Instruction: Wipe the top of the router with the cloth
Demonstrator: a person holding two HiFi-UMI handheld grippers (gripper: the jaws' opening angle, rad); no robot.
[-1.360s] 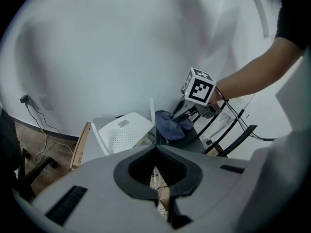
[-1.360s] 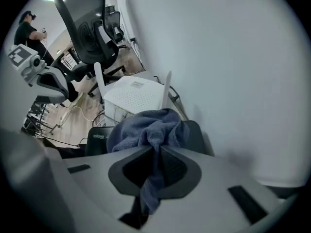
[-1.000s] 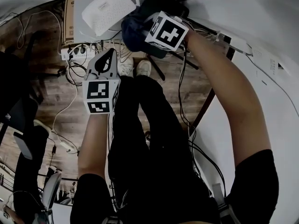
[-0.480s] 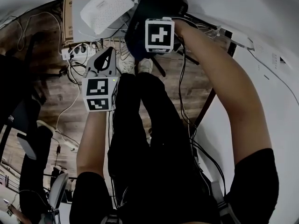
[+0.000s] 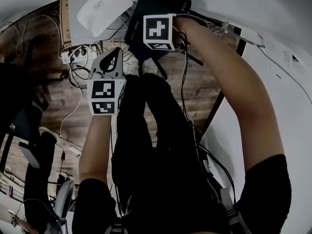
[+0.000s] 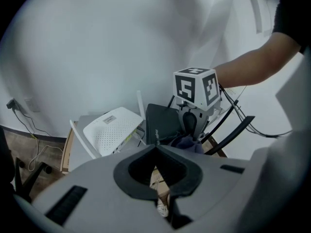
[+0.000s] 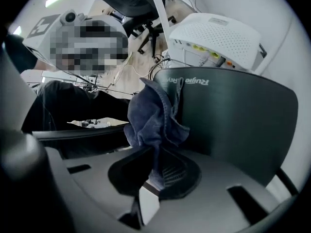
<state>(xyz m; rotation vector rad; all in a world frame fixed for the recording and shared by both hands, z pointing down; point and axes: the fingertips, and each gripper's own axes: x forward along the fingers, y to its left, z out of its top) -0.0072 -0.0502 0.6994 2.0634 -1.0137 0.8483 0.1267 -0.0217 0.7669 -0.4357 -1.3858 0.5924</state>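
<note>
At far centre, right gripper clamped shut on the blue cloth.
Cloth rests against the black router top; 1 white router sits just left. Left gripper, jaws together and empty, hangs nearer.

The head view looks steeply down over the person's lap, with the black router and white router at its top edge. The left gripper view faces both from a little way back, toward the wall. The right gripper view sits close against the black router, facing back at the person. All three share both routers.
</note>
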